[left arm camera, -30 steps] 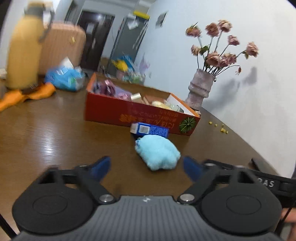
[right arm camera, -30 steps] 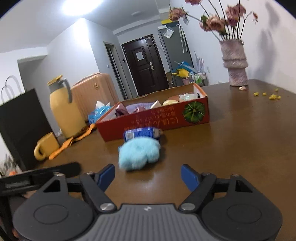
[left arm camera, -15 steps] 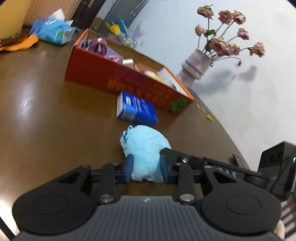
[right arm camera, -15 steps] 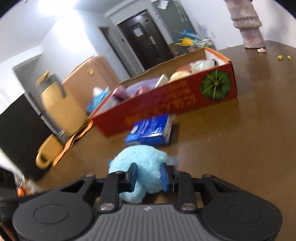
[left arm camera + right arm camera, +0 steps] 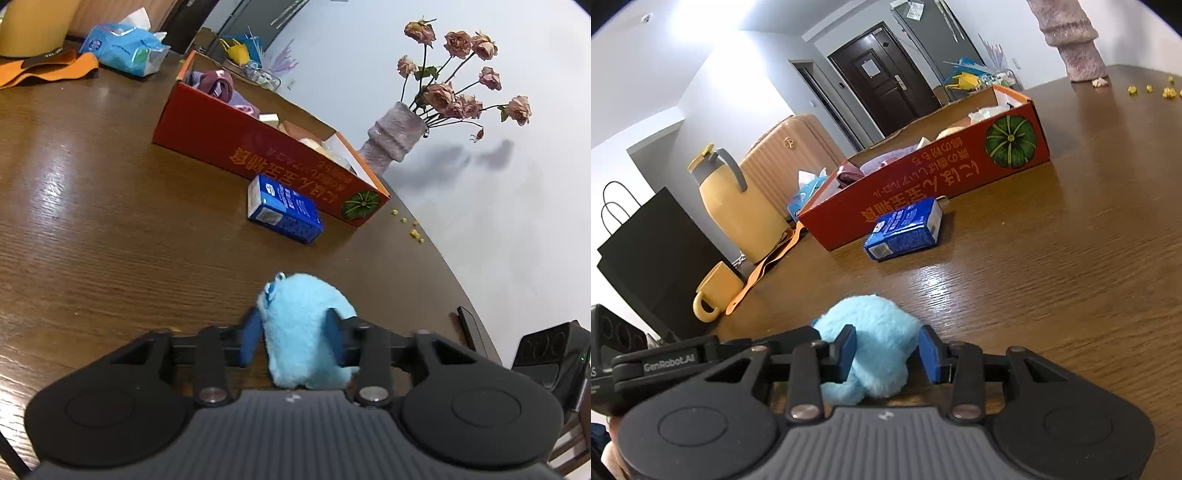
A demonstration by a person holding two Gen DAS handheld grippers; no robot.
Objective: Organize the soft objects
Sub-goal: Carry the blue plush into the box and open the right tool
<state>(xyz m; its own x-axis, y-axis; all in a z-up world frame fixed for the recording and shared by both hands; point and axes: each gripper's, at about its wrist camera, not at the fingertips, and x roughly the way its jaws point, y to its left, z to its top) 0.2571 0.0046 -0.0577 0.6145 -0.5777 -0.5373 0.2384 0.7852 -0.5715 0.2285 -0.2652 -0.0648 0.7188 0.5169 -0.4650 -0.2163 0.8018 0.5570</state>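
Fluff is caught between both tools at once: the blue plush toy sits low at the near edge of the wooden table, and a person brings a gripper to it from either side. I cannot tell whether it rests on the wood or hangs just above it.

The left gripper has its jaws drawn well in, and they have just been closing. The toy is between them, and both blue pads dent its fur. The right gripper also has the toy between its jaws, which have just been opening a little. Its left pad is sunk in the fur, while its right pad only meets the fringe of the fur. Both tools slope down toward the table.

Beyond the toy, well apart from it, a blue carton lies on its side, just beside the long wall of an open red box with a green pumpkin printed at one end. Soft, pale items fill the box. A vase of dried roses stands past the box near the white wall, with yellow crumbs scattered nearby. At the other end of the table stand a yellow jug, a yellow mug and a black paper bag.
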